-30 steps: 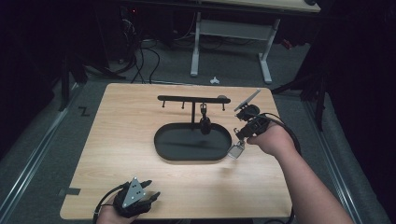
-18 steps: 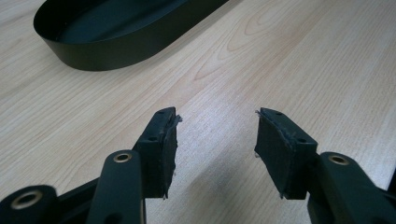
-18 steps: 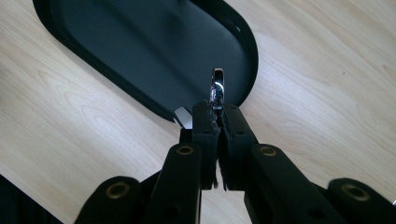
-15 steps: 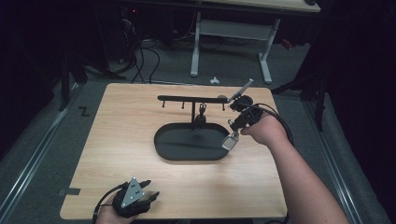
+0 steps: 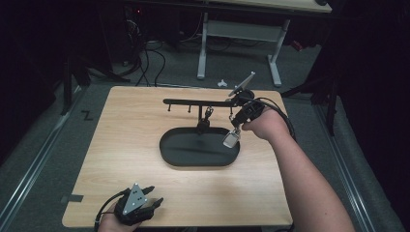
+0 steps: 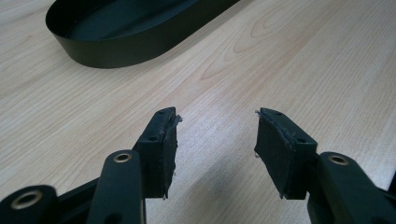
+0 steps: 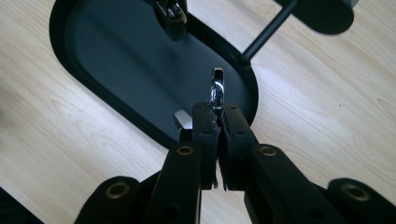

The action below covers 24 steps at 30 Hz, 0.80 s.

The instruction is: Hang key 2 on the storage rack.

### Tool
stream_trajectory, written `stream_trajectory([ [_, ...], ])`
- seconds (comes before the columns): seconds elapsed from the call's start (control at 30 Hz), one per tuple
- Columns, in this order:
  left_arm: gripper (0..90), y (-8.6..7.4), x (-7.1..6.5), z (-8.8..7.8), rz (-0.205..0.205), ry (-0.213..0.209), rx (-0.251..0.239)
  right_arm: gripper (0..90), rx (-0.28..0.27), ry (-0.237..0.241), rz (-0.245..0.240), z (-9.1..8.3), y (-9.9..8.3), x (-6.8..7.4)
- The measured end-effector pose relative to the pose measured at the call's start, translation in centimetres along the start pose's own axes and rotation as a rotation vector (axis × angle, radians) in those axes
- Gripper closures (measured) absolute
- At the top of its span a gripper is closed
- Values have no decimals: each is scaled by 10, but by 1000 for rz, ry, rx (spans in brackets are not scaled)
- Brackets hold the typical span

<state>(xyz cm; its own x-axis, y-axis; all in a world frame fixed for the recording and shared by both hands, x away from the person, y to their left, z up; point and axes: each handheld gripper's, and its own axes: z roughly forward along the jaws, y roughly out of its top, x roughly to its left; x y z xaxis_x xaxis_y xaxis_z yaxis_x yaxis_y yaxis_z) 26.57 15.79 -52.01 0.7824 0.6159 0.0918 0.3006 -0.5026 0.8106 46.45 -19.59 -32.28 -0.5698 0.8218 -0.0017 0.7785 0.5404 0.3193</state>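
Note:
My right gripper (image 5: 236, 124) is shut on a chrome key ring (image 7: 217, 87), held edge-on between the pads above the black oval tray (image 7: 93, 107). A silver tag (image 5: 231, 140) dangles from the ring over the tray's right end (image 5: 234, 157). Behind the tray stands a black rack bar (image 5: 193, 102) with small pegs. A dark keychain (image 5: 205, 121) hangs from it, seen also as the keychain (image 7: 172, 13) at the top of the right gripper view. My left gripper (image 5: 151, 202) rests at the table's front left edge, its jaws open over bare wood, left gripper (image 6: 217, 128).
The wooden table (image 5: 121, 145) has bare room left of and in front of the tray (image 6: 116, 46). The rack's round foot (image 7: 327, 14) and thin rod lie right of the tray. A white desk frame (image 5: 237, 34) and cables stand on the floor beyond.
My right hand has carried the ring and tag leftward and away from me, from beside the tray's right end to over it, nearer the rack. The left gripper has stayed put.

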Motion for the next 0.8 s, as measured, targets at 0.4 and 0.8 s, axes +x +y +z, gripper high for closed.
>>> stream_trajectory([
  [0.4, 484, 0, -2, 3, 8, -16, 6, 862, -22, 10, 35, 1, 7, -10],
  [0.8, 484, -2, -2, 4, 8, -16, 14, 816, -69, 23, 39, 10, 5, -24],
])
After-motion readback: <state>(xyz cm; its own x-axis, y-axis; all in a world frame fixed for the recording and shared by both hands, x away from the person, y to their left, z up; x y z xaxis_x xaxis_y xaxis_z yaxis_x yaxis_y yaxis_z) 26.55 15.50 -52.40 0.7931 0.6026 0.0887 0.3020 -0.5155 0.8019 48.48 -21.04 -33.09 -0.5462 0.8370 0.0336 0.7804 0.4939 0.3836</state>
